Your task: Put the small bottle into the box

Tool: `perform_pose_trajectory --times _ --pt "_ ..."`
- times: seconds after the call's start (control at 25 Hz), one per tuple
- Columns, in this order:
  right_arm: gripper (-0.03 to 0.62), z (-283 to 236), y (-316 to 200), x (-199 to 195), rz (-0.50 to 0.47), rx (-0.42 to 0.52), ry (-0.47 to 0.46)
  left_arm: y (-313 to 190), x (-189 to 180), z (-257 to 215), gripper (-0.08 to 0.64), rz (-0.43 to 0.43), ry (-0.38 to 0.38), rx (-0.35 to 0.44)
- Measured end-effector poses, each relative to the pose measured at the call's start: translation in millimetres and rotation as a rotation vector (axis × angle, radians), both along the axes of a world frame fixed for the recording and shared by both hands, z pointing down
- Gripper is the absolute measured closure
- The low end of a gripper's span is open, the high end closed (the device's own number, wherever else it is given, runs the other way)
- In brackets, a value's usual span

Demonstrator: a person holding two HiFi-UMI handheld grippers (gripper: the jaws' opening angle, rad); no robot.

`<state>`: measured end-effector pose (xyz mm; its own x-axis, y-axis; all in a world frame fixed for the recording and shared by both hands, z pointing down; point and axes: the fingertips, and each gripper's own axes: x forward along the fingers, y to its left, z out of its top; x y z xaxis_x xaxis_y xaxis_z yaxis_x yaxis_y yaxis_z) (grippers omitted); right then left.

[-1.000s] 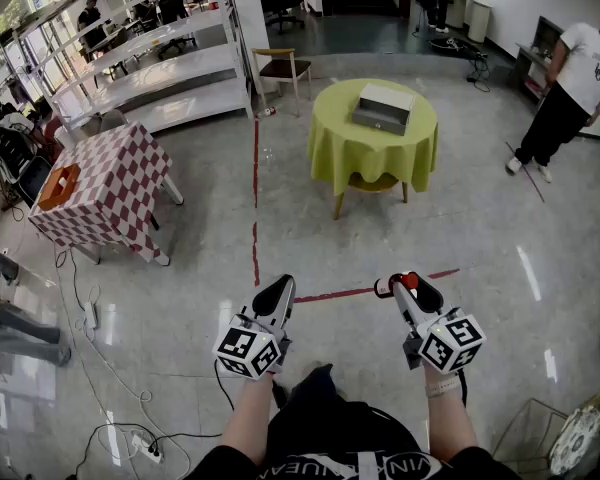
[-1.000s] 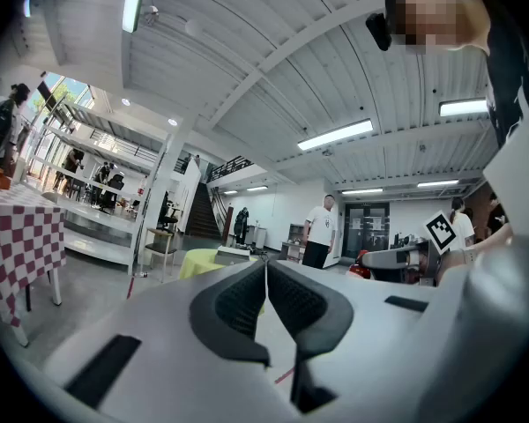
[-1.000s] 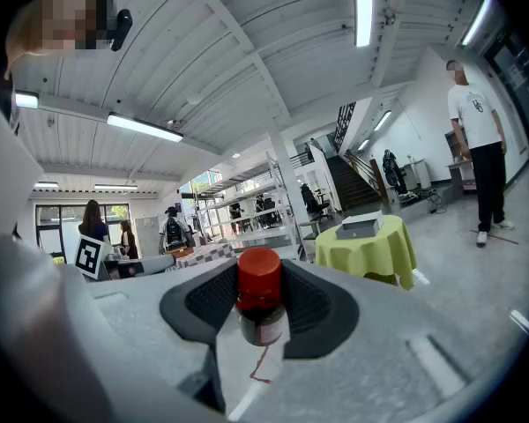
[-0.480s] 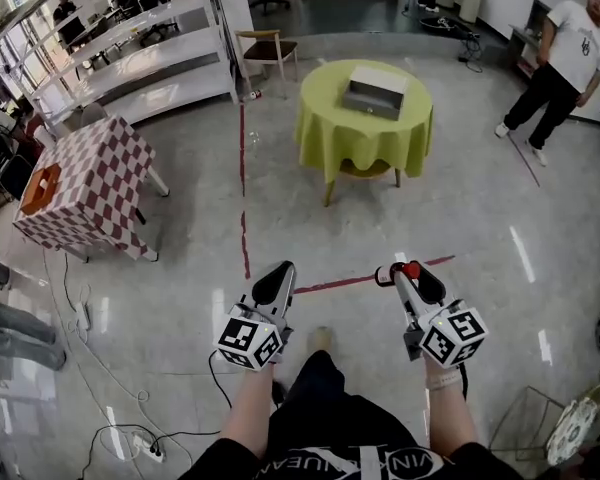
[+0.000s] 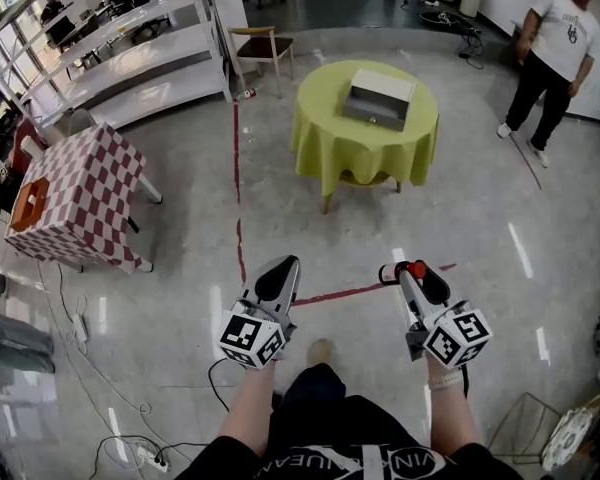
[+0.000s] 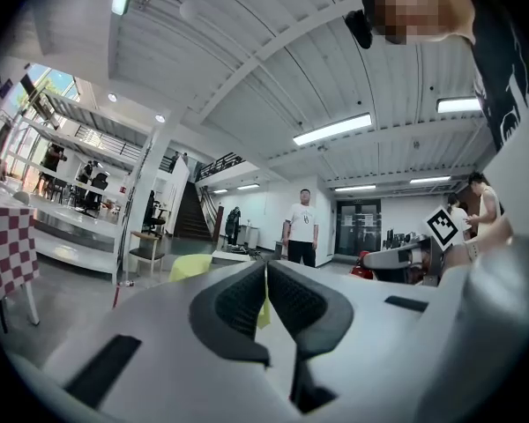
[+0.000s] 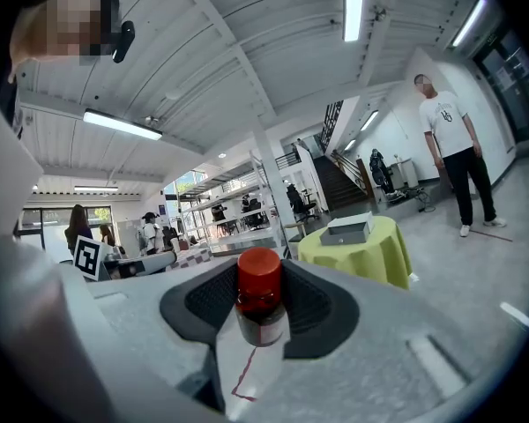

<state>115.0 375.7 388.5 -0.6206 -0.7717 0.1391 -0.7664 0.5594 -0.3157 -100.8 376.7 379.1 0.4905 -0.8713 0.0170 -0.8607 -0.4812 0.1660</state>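
Observation:
A small brown bottle (image 7: 260,300) with a red cap sits upright between the black pads of my right gripper (image 7: 260,302), which is shut on it; its red cap (image 5: 416,269) also shows at the tip of that gripper (image 5: 412,271) in the head view. My left gripper (image 5: 277,278) hangs beside it over the floor, jaws together and empty (image 6: 266,300). The grey box (image 5: 380,99) lies on a round table with a yellow-green cloth (image 5: 330,138), far ahead of both grippers. In the right gripper view the box (image 7: 351,229) is ahead to the right.
A red-and-white checked table (image 5: 70,198) stands at the left, white shelves (image 5: 130,58) and a wooden chair (image 5: 260,48) behind. A person in a white shirt (image 5: 550,58) stands at the far right. Red tape lines (image 5: 238,238) cross the shiny floor; cables (image 5: 100,408) trail at the lower left.
The view has moved forward: the round table and box sit lower and nearer. Both grippers keep their pose and the bottle stays gripped. The person at right has shifted.

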Motion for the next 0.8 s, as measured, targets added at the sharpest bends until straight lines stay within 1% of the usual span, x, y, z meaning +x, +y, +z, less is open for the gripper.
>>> perform_pose_trajectory --times 0.24,0.4,0.6,0.8 --pt "0.445 -1.5 -44.5 -12.7 0.020 -0.016 -0.006 -48.7 -13.2 -4.1 0.546 0.023 -0.004 0.001" --pt "0.445 -4.1 -72.2 -17.9 0.045 -0.010 -0.022 -75.9 -20.5 -4.6 0.546 0.036 -0.004 0.003" --pt "0.445 -0.4 -93.3 -25.2 0.067 -0.019 -0.042 -96.8 -27.5 2.1 0.546 0.054 -0.009 -0.010" --pt "0.445 3.6 -103.5 -27.1 0.067 -0.035 -0.031 -109.0 -30.8 5.6 0.546 0.055 -0.006 -0.020"
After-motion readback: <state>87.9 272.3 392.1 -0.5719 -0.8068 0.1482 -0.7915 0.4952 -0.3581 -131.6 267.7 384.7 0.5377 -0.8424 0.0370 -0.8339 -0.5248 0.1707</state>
